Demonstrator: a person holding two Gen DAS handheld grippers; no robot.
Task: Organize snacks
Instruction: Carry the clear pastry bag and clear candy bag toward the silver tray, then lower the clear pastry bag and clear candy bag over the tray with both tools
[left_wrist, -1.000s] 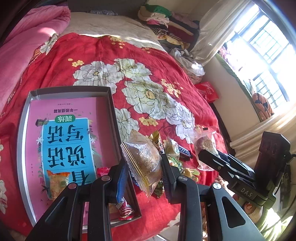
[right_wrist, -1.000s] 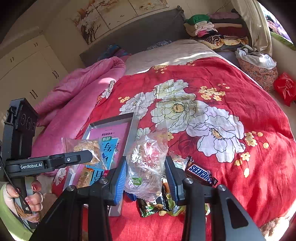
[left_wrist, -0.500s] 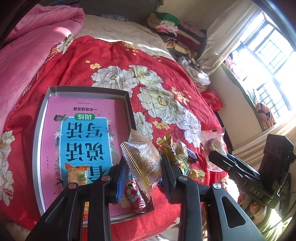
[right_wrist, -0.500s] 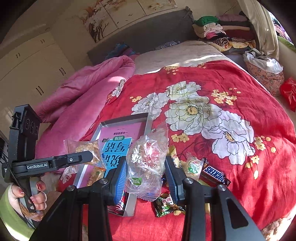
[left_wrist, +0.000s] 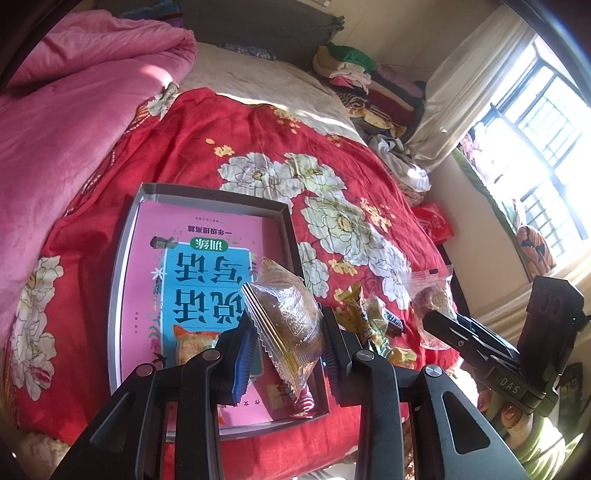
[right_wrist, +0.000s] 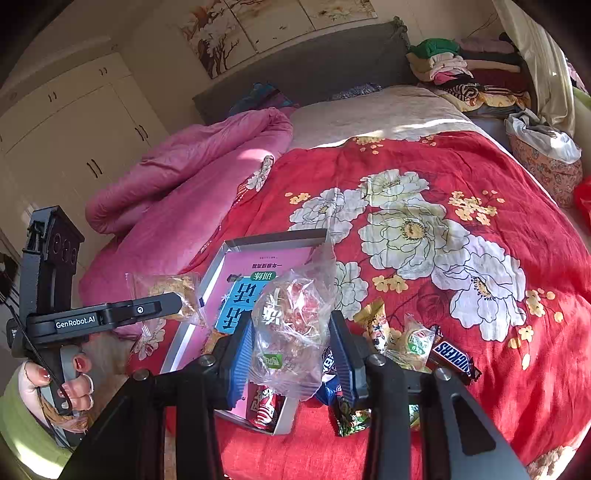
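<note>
My left gripper (left_wrist: 288, 332) is shut on a clear packet with a brown cake (left_wrist: 288, 321), held above the near right corner of a grey tray (left_wrist: 122, 258). The tray is lined with a pink and blue book and holds an orange snack packet (left_wrist: 192, 343) and a red wrapped candy (right_wrist: 264, 404). My right gripper (right_wrist: 291, 343) is shut on a clear bag of pinkish snacks (right_wrist: 291, 325), held above the tray's near corner (right_wrist: 284, 421). The left gripper and its cake packet (right_wrist: 177, 291) also show in the right wrist view.
Loose snacks lie on the red floral bedspread right of the tray: a Snickers bar (right_wrist: 454, 360), a yellow packet (right_wrist: 376, 321), a green-labelled packet (right_wrist: 417, 339). A pink quilt (left_wrist: 74, 110) lies left, folded clothes (left_wrist: 354, 70) at the back, a window (left_wrist: 546, 147) right.
Both grippers have pulled back and up from the bed with their packets still held. More of the tray and the bedspread shows now.
</note>
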